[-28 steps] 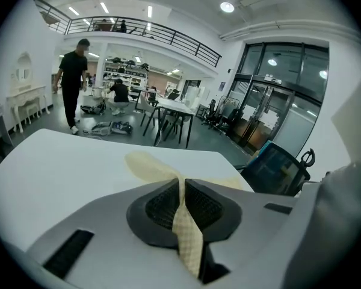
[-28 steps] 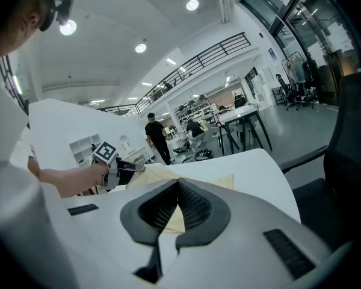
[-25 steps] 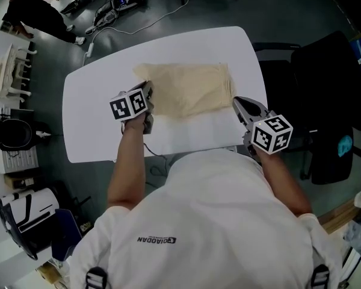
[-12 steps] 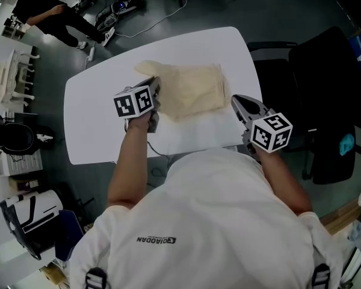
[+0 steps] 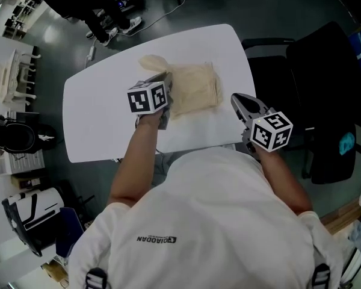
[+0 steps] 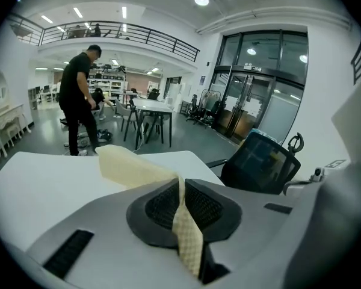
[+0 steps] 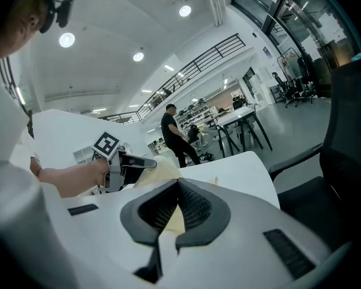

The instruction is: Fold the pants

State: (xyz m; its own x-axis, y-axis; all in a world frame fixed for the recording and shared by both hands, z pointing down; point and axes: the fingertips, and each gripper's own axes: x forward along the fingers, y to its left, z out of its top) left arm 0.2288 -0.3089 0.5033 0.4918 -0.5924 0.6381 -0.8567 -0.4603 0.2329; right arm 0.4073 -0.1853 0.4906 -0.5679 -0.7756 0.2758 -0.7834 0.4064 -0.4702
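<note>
Cream-coloured pants [image 5: 195, 89] lay partly folded on the far half of a white table [image 5: 96, 119], toward its right side, with one pale end curling up near the table's far edge. The left gripper [image 6: 182, 185] was clamped tight on a fold of the fabric. A strip of the woven cloth was pinched between its ribbed black pads and trailed down toward the camera, while the rest of the garment sloped away to the tabletop. The right gripper [image 5: 234, 99] hovered over the table's right edge, just beside the pants' right hem, its jaws drawn together at the tips. Cream cloth showed through the gap behind them, but whether any of it was caught there could not be told. A black office chair [image 5: 325, 71] stood off the table's right side, and a person in black [image 6: 78, 101] stood on the grey floor beyond the table's far left corner.
</note>
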